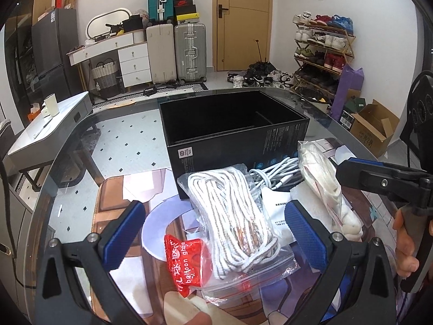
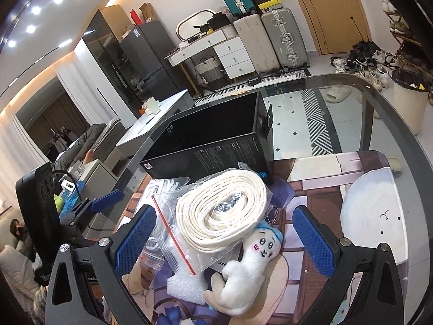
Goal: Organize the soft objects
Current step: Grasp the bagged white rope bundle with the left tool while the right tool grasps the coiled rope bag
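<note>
Rope (image 1: 232,216) in a clear zip bag lies nearest my left gripper (image 1: 213,233), whose fingers stand wide apart on either side of it without touching; its long axis runs from the near edge away toward the black box (image 1: 232,130). Just left of it sits one red packet (image 1: 186,262). Only my left view shows that packet and the bundle of white cable (image 1: 273,176) against the box. My right view shows what the left hides: one small plush toy (image 2: 243,265) lying nearest, on a piece of white foam (image 2: 184,284), and behind it a second bag holding a flat coil of cream cord (image 2: 224,211), its long axis slanting up toward the box. My right gripper (image 2: 224,241) is also spread open, empty, around the toy and cord. I count two bagged coils, all on the glass table (image 1: 130,140), the open box behind them.
</note>
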{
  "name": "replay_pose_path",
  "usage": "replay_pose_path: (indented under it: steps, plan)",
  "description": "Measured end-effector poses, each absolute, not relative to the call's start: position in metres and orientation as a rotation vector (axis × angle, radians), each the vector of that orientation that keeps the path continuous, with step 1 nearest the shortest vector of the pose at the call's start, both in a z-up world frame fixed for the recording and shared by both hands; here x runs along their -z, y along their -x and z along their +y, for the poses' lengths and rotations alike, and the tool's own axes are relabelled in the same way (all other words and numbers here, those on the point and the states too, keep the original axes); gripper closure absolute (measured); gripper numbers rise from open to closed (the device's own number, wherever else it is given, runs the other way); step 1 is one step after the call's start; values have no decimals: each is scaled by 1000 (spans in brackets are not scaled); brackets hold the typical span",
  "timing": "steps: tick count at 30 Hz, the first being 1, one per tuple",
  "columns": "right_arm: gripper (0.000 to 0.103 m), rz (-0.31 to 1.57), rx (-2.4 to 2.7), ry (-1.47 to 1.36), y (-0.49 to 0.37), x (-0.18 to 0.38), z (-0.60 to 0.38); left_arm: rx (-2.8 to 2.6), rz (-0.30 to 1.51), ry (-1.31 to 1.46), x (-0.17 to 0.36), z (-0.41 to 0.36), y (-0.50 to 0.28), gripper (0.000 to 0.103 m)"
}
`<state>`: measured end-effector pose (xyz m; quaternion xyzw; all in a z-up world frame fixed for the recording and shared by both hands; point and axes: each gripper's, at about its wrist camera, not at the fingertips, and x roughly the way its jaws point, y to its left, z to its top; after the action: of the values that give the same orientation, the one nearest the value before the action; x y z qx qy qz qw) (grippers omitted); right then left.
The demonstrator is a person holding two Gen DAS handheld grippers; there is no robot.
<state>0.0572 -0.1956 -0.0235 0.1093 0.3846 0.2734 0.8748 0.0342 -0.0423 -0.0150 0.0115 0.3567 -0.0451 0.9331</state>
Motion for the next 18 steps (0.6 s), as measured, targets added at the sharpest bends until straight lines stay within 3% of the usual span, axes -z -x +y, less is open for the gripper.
replay_pose_path:
  steps: [18]
  plan:
    - [0, 796, -648, 122, -68, 12, -167, 92, 825, -36, 29, -47, -53, 0]
